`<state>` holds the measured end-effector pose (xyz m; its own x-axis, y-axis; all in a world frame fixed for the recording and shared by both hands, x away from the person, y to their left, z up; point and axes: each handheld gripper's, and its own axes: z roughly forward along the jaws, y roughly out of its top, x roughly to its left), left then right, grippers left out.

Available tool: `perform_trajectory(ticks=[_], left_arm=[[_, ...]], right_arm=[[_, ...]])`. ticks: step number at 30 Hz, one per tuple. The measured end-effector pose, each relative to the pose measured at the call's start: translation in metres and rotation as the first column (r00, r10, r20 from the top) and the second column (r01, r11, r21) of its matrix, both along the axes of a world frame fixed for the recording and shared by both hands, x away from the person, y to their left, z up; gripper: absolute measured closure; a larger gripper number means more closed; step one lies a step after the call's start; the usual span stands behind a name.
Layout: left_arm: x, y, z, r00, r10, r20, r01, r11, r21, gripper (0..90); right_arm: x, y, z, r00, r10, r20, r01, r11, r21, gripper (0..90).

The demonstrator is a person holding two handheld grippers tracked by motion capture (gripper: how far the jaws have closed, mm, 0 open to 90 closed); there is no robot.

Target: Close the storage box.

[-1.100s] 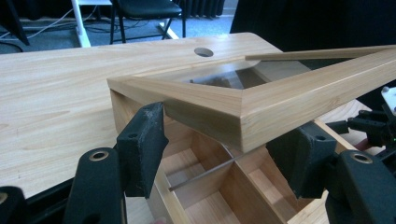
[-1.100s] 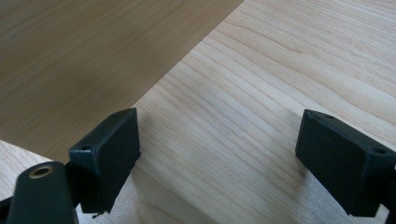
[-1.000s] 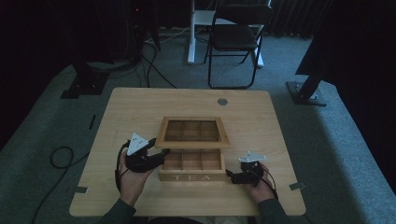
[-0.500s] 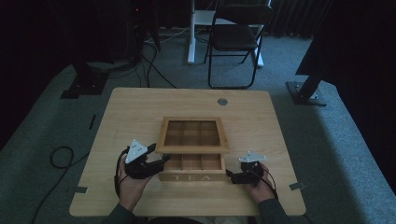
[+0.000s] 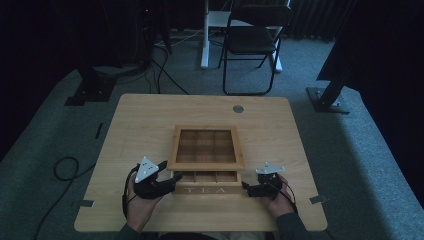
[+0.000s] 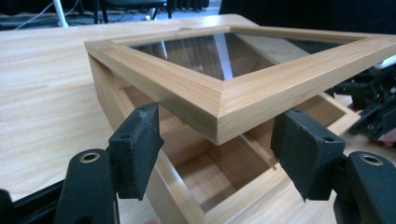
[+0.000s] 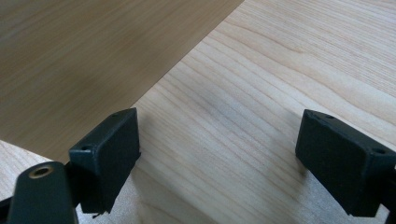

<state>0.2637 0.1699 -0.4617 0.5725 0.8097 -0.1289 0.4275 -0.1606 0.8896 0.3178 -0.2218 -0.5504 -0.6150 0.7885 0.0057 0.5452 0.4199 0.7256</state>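
Left claw [image 6: 217, 154] had its jaws spread wide, just been opening, with the lid [image 6: 243, 88] corner sitting between them but not pinched. Hand lay low on the bench [image 5: 150, 115] at the box's [image 5: 206, 189] left front corner, claw pointing inward. Right claw [image 5: 248, 188] was gaping too, nothing in it, hand resting by the box's right end. Lid was propped half open over the box.

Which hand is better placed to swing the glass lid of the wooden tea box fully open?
Left. The left hand-held gripper has open jaws flanking the raised corner of the glass-paned wooden lid. The right hand-held gripper faces bare tabletop, jaws open.
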Motion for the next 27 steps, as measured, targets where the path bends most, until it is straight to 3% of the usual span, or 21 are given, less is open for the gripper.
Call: perform_trajectory(ticks=[22,24,27], left_arm=[[-0.013,-0.004,-0.022,0.9995,0.009,-0.03,-0.008,0.9986,0.052,32.8],[-0.015,-0.004,-0.025,0.9995,0.006,-0.032,-0.005,0.9991,0.042,31.8],[-0.016,0.002,-0.019,0.9996,0.026,-0.006,-0.026,0.9995,-0.015,31.8]], right_arm=[[0.0,0.0,0.0,1.0,0.001,0.001,-0.001,1.0,-0.001,13.3],[0.0,0.0,0.0,1.0,0.001,0.0,-0.001,1.0,-0.001,13.3],[0.0,0.0,0.0,1.0,0.001,0.0,-0.001,1.0,-0.001,13.4]])
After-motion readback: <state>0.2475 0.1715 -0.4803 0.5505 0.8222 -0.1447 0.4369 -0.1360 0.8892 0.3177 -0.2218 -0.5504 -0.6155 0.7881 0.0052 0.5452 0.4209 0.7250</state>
